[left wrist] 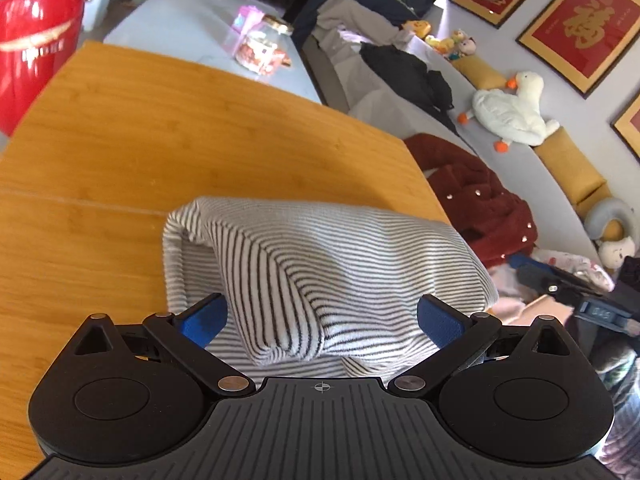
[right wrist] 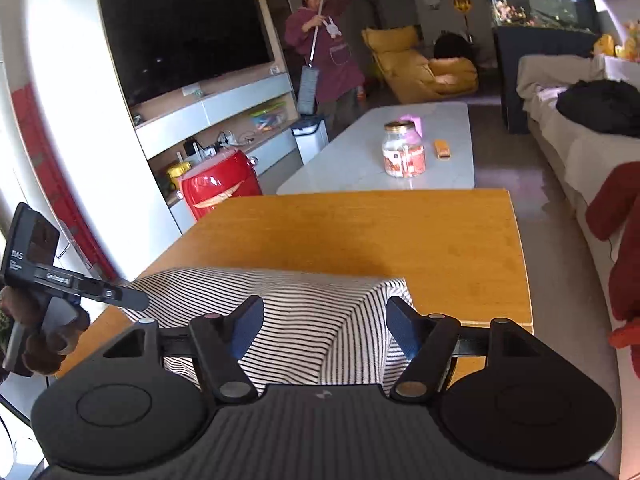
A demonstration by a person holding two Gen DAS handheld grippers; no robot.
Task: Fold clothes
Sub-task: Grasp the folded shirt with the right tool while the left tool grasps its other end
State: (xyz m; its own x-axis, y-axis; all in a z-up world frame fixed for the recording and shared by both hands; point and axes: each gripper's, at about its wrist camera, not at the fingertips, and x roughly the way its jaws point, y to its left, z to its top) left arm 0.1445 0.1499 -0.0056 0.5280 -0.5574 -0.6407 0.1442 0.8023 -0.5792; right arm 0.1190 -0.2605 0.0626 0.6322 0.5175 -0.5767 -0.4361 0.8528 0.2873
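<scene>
Both grippers stand spread wide, gripping nothing. Left wrist view: left gripper [left wrist: 320, 320] has the striped garment [left wrist: 320, 248] bunched right ahead between its fingers, long axis left-right on the table [left wrist: 160, 140]. Right wrist view: right gripper [right wrist: 322, 330] hangs over the garment's right near corner, cloth running left toward the other gripper.

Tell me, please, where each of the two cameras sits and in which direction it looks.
Left wrist: on the left gripper, jaws open over the striped garment, facing across the wooden table toward the sofa; the right gripper shows at the edge.
Right wrist: on the right gripper, jaws open, facing the television; the left gripper and its hand show.
Shared: garment, table, glass jar.
</scene>
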